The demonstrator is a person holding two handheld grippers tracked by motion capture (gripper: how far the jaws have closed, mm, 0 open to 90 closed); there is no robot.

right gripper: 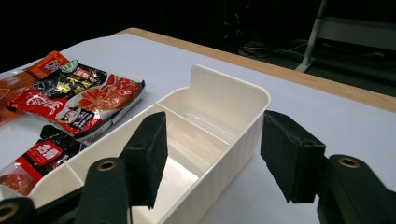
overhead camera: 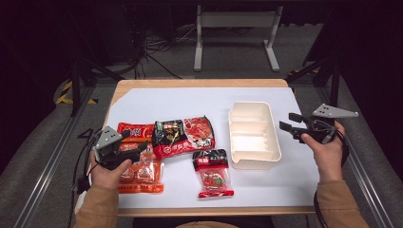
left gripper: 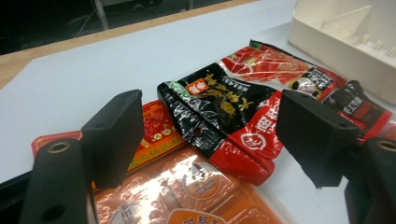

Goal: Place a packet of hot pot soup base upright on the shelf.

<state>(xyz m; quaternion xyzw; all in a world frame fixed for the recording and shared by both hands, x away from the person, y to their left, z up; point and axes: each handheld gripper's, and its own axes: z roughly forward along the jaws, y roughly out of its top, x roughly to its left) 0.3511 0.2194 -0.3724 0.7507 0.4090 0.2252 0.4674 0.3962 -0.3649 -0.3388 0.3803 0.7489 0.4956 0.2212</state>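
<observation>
My left gripper (overhead camera: 135,141) is open at the table's left, low over an orange packet (overhead camera: 140,175) and a flat red packet (overhead camera: 135,128). In the left gripper view its jaws stand wide apart (left gripper: 215,126) with nothing between them. The orange packet (left gripper: 187,191) lies below and a black-and-red packet (left gripper: 219,112) just ahead. My right gripper (overhead camera: 289,121) is open at the right, beside a cream divided bin (overhead camera: 252,164). In the right gripper view the gripper (right gripper: 215,149) frames the bin's (right gripper: 219,100) near wall without touching it. The bin's compartments look empty.
The large black-and-red packet (overhead camera: 183,137) lies mid-table, left of the bin. A small red packet (overhead camera: 214,173) lies nearer the front edge. A white sheet (overhead camera: 190,102) covers the wooden table. A metal frame (overhead camera: 235,33) stands on the floor beyond.
</observation>
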